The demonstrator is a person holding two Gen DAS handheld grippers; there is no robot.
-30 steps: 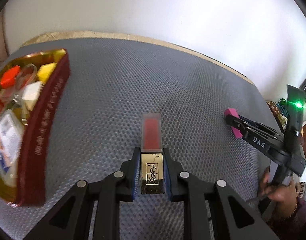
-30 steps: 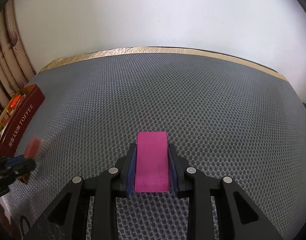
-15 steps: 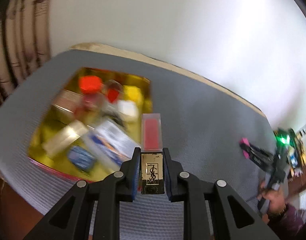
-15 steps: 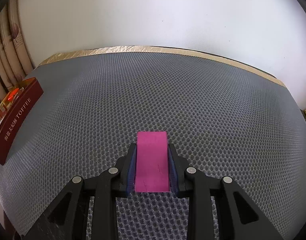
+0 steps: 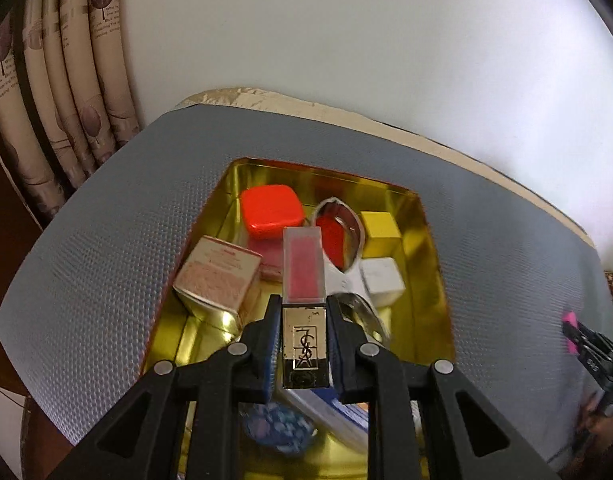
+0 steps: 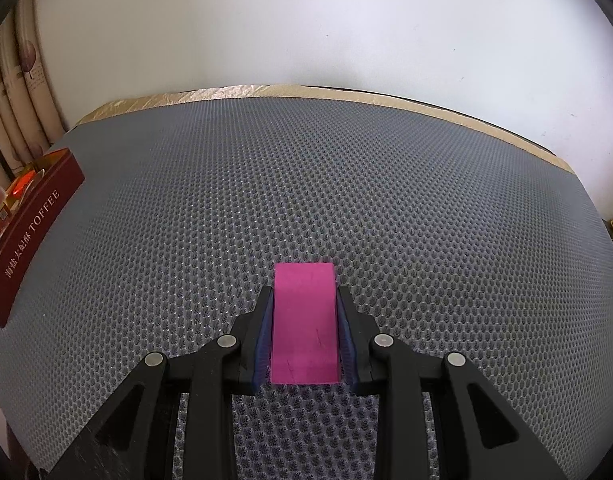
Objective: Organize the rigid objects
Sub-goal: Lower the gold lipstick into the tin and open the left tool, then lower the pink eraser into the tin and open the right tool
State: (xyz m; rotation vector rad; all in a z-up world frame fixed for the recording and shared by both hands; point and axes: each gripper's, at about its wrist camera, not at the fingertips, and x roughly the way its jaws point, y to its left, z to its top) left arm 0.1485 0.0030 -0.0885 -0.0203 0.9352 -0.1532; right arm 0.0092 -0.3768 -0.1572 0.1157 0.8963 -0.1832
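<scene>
overhead, left gripper (image 5: 304, 312) clamps lipstick (image 5: 302, 276) inside tin (image 5: 434, 248) walls; right gripper (image 6: 304, 320) grips block (image 6: 304, 332).

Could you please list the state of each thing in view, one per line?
Left claw: shut on the lipstick, above the tin.
Lipstick: gripped at its gold cap, off the mat.
Right claw: shut on the pink block.
Pink block: gripped on both sides.
Toffee tin: lid off, holding several items.
Orange case: closed, inside the tin.

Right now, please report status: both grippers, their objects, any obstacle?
Left gripper shut on gold-capped red lip gloss tube, above crowded gold tin. Right gripper shut on magenta rectangular block, over grey mesh mat.
</scene>
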